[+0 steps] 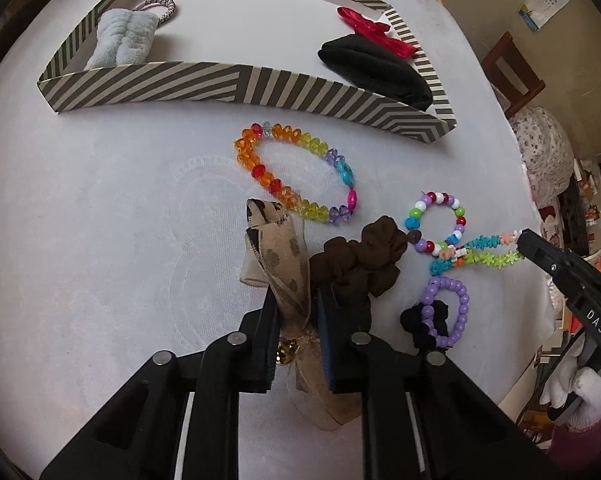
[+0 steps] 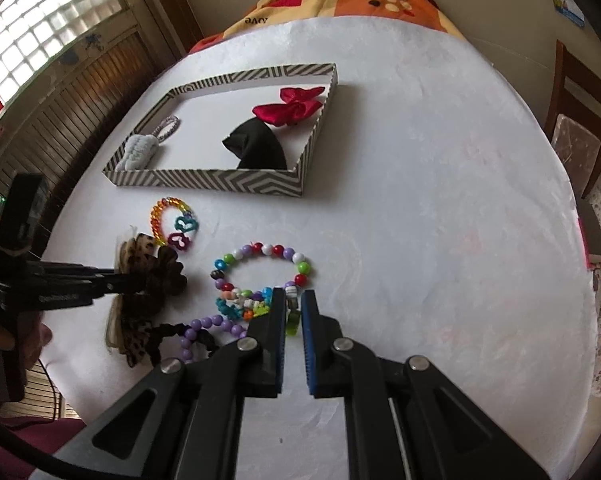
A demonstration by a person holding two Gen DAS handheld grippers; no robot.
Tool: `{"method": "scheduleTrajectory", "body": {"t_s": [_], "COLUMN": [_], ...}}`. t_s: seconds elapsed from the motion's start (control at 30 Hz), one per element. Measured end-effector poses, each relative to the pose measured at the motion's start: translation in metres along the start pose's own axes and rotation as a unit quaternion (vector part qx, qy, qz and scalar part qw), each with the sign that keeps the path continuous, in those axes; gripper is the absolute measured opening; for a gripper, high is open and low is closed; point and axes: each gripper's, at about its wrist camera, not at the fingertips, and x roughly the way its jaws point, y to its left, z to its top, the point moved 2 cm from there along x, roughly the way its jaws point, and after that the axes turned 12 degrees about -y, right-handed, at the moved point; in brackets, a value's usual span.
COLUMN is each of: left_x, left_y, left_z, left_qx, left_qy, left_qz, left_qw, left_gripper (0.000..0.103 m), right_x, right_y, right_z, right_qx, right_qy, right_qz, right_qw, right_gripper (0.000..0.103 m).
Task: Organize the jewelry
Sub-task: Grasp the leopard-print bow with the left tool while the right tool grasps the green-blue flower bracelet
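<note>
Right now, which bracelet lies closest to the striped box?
The faceted orange-and-yellow bracelet, alone just below the box; the other bracelets cluster farther away.

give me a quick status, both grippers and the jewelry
Left gripper shut on leopard-print ribbon bow. Right gripper shut on green and teal beaded strand. Striped box holds four items. Brown scrunchie crowds the bow.

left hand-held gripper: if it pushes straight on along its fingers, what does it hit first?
The left hand-held gripper is already shut on the leopard-print ribbon bow, so that bow comes first. Beyond it, probably the white tablecloth, then the orange-and-yellow crystal bead bracelet; depth is hard to judge in the fisheye.
</note>
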Motion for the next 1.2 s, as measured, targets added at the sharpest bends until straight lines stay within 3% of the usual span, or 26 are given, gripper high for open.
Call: {"method": "scheduleTrajectory", "body": {"t_s": [0.43,0.53,0.6,0.63,0.7,0.8,1.03,1.1,1.2], "left_x": [-0.058,-0.069,-0.074,-0.074,-0.072,-0.068,-0.064,-0.064,-0.065], "left_y": [-0.001,0.000,0.002,0.004,0.004,0.005,0.003,0.002,0.002], "left_z": [0.026,0.034,0.035,0.035,0.037,0.034,0.030,0.030,0.032], "left_qx": [-0.002,0.004,0.004,0.001,-0.002,-0.004,-0.002,-0.001,-0.001], "left_qy": [-0.069,-0.088,-0.095,-0.094,-0.091,-0.083,-0.073,-0.073,-0.075], "left_qz": [-0.024,-0.018,-0.017,-0.018,-0.018,-0.014,-0.016,-0.016,-0.017], "left_qw": [0.9973,0.9959,0.9953,0.9954,0.9957,0.9964,0.9972,0.9972,0.9971], "left_gripper": [0.007,0.007,0.007,0.007,0.007,0.007,0.007,0.007,0.007], "right_x": [-0.042,-0.044,-0.035,-0.029,-0.012,0.009,0.041,0.041,0.031], "right_y": [0.016,0.015,0.009,0.007,0.001,-0.005,-0.005,-0.005,-0.004], "right_z": [0.038,0.044,0.040,0.035,0.020,-0.002,-0.026,-0.026,-0.021], "right_qx": [-0.016,-0.021,-0.012,-0.013,-0.012,0.002,-0.014,-0.015,-0.011], "right_qy": [-0.052,-0.051,-0.028,-0.013,0.021,0.050,0.062,0.059,0.052], "right_qz": [0.017,0.013,0.018,0.015,0.009,0.006,-0.016,-0.021,-0.006], "right_qw": [0.998,0.998,0.999,1.000,1.000,0.999,0.998,0.998,0.999], "right_gripper": [0.008,0.007,0.008,0.012,0.032,0.036,0.035,0.013,0.013]}}
